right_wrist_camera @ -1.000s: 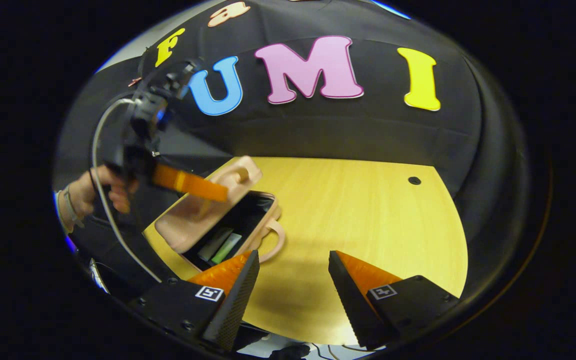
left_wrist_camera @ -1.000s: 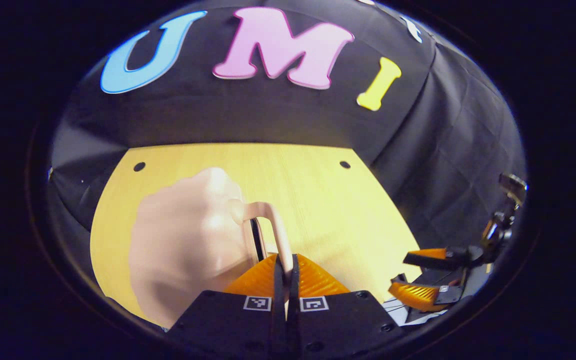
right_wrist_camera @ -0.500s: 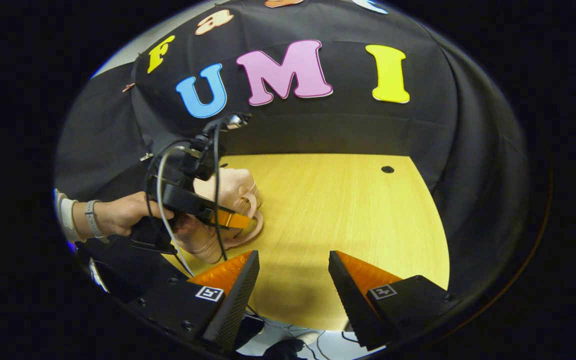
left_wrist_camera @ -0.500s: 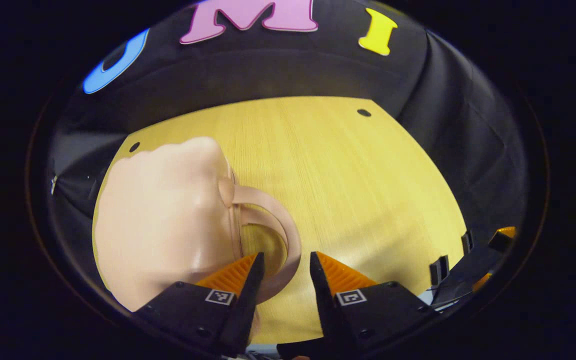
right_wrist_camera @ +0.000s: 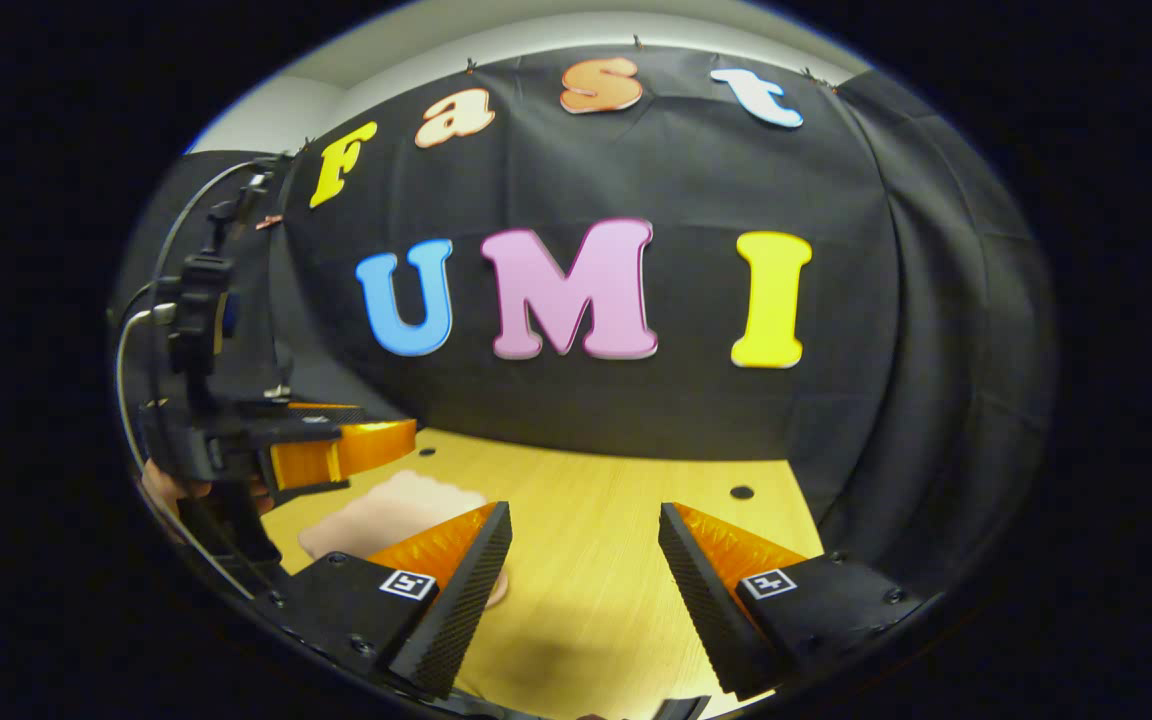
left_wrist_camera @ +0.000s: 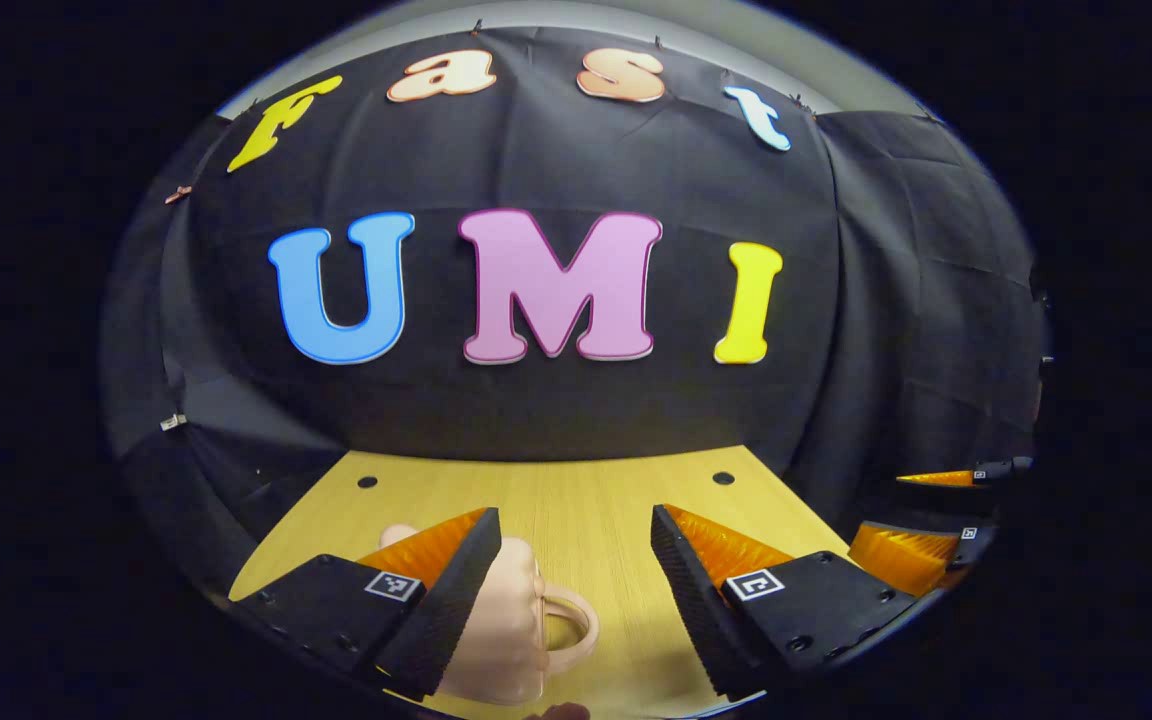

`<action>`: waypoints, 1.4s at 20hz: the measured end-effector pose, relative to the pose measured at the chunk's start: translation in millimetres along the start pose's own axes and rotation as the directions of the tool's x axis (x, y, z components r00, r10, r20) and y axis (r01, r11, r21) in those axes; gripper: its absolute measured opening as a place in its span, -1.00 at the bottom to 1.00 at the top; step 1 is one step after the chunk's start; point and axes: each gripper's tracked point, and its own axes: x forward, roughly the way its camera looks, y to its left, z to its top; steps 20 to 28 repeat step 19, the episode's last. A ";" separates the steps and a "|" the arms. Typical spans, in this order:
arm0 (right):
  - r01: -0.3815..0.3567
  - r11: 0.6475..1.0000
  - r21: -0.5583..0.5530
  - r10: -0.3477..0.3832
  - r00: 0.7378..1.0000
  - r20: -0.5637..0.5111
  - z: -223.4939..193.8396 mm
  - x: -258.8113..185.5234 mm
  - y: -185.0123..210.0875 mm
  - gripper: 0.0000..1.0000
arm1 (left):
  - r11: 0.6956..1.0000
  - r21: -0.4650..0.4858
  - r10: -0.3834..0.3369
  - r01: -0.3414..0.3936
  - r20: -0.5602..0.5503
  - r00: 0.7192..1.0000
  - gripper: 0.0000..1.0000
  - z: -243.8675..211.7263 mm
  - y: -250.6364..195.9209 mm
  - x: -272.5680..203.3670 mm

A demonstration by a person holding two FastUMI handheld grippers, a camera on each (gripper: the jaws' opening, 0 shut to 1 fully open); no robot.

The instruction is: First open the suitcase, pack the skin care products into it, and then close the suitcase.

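We saw the pink suitcase (left_wrist_camera: 511, 625) lying closed on the wooden table (left_wrist_camera: 596, 510), near its front edge toward the left corner, its loop handle (left_wrist_camera: 568, 617) facing the table's middle. Our left gripper (left_wrist_camera: 574, 535) hung above it with jaws wide apart, holding nothing. Our right gripper (right_wrist_camera: 584, 530) stood likewise wide and empty over the bare wood just beside the suitcase (right_wrist_camera: 386, 515).

Pale wooden counter (left_wrist_camera: 596, 510) running up to the black cloth wall, two small dark holes near its far edge, closed pink suitcase (left_wrist_camera: 506, 625) lying flat on it, handle toward the middle
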 end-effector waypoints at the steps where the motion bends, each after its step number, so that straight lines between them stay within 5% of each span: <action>1: 0.010 1.000 -0.007 -0.010 0.999 0.044 15.9 2.6 4.5 0.91 | 1.000 0.005 0.000 0.000 0.055 0.998 0.90 14.6 2.2 -10.8; 8: 0.089 0.995 -0.040 -0.078 0.974 0.213 69.7 -1.8 23.5 0.91 | 1.000 0.010 0.000 -0.002 0.130 0.991 0.89 35.0 3.6 -27.0; 28: 0.106 0.992 -0.063 -0.088 0.965 0.246 78.2 -8.7 39.0 0.90 | 1.000 -0.002 -0.005 0.006 0.164 0.987 0.89 39.3 5.0 -30.6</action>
